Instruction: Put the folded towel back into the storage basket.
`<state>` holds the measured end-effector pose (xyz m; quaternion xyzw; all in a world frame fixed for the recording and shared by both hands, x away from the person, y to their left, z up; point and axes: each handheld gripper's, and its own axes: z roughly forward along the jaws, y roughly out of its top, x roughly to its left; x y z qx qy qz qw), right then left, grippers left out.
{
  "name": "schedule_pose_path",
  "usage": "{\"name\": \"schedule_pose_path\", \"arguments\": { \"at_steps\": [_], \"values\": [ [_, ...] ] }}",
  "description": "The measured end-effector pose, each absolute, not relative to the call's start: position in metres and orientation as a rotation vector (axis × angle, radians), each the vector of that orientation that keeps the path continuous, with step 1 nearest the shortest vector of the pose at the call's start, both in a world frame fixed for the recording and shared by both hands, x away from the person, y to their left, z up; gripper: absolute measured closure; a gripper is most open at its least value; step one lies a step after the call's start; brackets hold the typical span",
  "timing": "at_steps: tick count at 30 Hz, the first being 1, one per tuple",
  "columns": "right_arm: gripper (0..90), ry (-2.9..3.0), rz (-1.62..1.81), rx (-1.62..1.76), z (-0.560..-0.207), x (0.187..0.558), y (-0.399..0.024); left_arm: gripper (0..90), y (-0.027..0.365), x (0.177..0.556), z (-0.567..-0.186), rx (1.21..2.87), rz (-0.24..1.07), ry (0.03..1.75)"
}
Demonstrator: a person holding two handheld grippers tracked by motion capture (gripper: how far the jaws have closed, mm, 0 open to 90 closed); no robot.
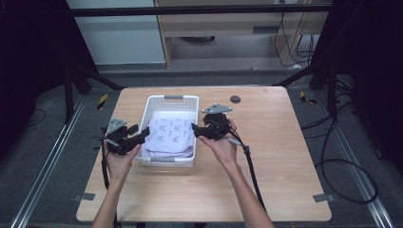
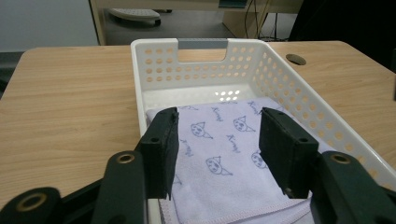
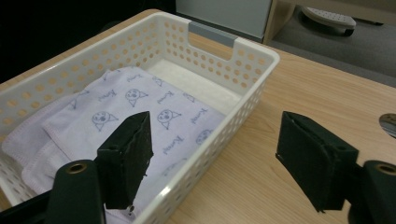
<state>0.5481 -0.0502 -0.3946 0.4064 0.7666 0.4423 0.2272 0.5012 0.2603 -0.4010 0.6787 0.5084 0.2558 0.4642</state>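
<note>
Lying in basket (image 1: 164,100) | cloth (image 1: 169,135) | between both gaping hand-held grippers

Even overhead light, dark surroundings, soft focus.

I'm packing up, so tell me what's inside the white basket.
The basket holds folded lilac cloths printed with small faces. Bare basket floor shows at the far end; anything beneath the cloths is covered.

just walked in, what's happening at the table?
A person holds a hand-held gripper in each hand over a white perforated basket on a wooden table. A folded lilac cloth with a printed pattern lies in the basket. The left hand-held gripper and the right hand-held gripper flank the basket, both open, holding nothing.
</note>
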Motion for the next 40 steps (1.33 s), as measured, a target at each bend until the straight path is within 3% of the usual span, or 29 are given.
{"name": "schedule_pose_path", "arguments": {
  "at_steps": [11, 27, 40],
  "values": [
    [17.7, 2.135, 1.281, 1.116, -0.399, 0.513, -0.105, 37.7, 0.262, 0.487, -0.405, 1.685, 0.656, 1.23],
    [16.0, 2.135, 1.262, 1.178, -0.434, 0.478, -0.173, 29.2, 0.273, 0.465, -0.415, 1.706, 0.695, 1.223],
    [15.8, 2.059, 1.165, 1.296, -0.468, 0.458, -0.234, 29.0, 0.279, 0.433, -0.431, 1.757, 0.691, 1.204]
  ]
}}
